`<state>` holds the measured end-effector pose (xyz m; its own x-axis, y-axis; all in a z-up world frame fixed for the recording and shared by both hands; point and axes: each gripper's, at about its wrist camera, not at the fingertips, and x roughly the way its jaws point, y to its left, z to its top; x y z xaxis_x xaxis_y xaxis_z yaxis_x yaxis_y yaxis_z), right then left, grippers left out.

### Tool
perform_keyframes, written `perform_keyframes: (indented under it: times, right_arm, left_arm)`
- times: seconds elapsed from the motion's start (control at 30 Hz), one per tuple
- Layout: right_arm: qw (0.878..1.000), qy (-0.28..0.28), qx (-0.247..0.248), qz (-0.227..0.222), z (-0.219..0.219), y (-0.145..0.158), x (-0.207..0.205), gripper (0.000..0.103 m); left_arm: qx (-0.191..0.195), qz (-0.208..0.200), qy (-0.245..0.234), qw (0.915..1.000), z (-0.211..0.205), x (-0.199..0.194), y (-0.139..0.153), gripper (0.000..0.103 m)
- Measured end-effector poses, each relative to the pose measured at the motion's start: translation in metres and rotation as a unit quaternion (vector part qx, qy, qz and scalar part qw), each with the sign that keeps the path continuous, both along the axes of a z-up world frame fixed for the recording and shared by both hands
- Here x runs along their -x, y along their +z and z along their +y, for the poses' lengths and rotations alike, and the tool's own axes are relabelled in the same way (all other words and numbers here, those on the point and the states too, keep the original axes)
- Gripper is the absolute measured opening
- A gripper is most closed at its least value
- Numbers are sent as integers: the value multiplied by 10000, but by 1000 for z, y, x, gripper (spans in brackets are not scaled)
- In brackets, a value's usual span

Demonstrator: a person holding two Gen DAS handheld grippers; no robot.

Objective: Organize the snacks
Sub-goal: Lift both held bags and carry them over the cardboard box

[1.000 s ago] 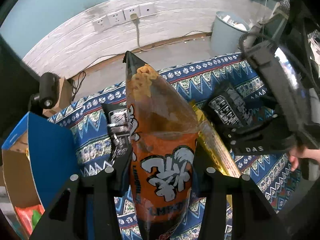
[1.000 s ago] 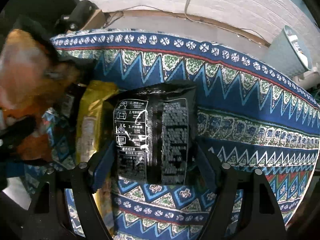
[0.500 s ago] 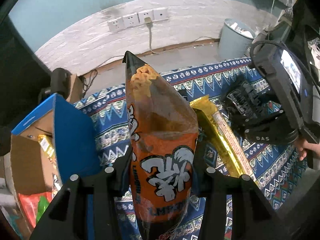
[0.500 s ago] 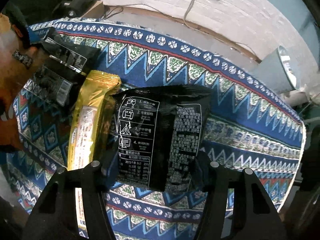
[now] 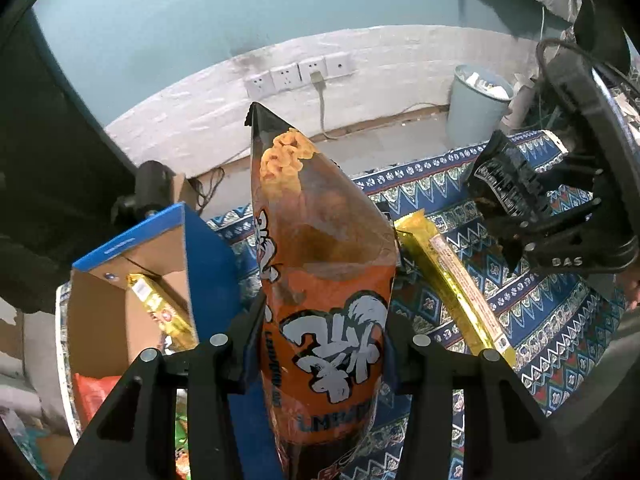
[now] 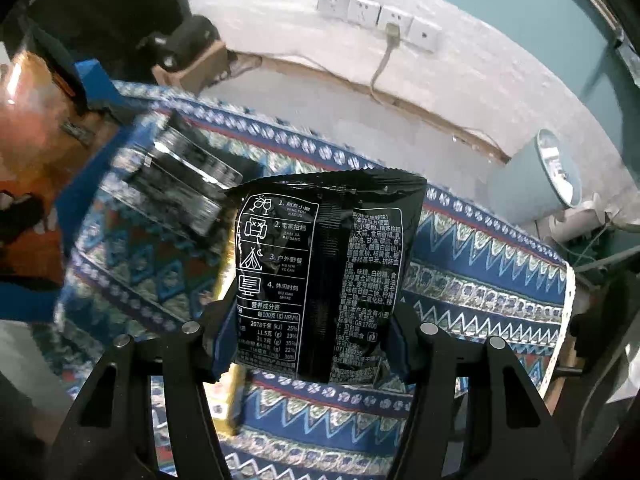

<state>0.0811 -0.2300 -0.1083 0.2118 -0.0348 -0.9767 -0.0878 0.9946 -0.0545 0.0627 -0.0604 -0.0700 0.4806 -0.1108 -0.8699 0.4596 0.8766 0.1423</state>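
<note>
My left gripper [image 5: 320,336] is shut on an orange snack bag [image 5: 320,280] and holds it upright in the air, just right of an open blue cardboard box [image 5: 132,280]. My right gripper [image 6: 312,344] is shut on a black snack packet [image 6: 320,280], lifted above the patterned cloth [image 6: 480,280]. The black packet also shows at the right of the left wrist view [image 5: 504,184]. A long gold snack pack [image 5: 452,276] lies on the cloth between the two grippers. Another black packet [image 6: 180,184] lies on the cloth, blurred.
The box holds a gold pack [image 5: 156,308] and red and green packs [image 5: 96,392]. A pale bin [image 5: 476,104] stands on the floor by the white wall with sockets [image 5: 300,76]. The cloth's right edge [image 6: 564,320] drops off the surface.
Both grippers have risen with their bags. The left one has moved left toward the blue box, which now shows its inside. The black packet has come off the cloth.
</note>
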Motion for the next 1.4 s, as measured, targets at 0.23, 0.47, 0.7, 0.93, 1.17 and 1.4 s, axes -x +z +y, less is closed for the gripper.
perform_keyframes:
  times: [0.23, 0.47, 0.7, 0.93, 1.17, 1.4]
  right_arm:
    - [9995, 91, -178, -262, 7, 30, 3, 60]
    - [9978, 254, -359, -503, 23, 53, 1, 60]
    - [9958, 384, -505, -664, 34, 70, 0, 60]
    - [9940, 466, -619, -769, 47, 81, -3, 60]
    - [9914, 564, -893, -769, 63, 85, -10, 60]
    - [9895, 717, -1001, -760, 84, 85, -19, 60]
  left_arm:
    - [-3, -142, 102, 9998, 13, 10, 12, 48]
    - [-30, -345, 267, 9990, 27, 18, 26, 48]
    - [-19, -613, 470, 9970, 45, 20, 45, 48]
    - [61, -708, 667, 9952, 66, 17, 62, 48]
    - [154, -731, 827, 9938, 88, 16, 73, 48]
    - [133, -726, 989, 9924, 112, 14, 71, 48]
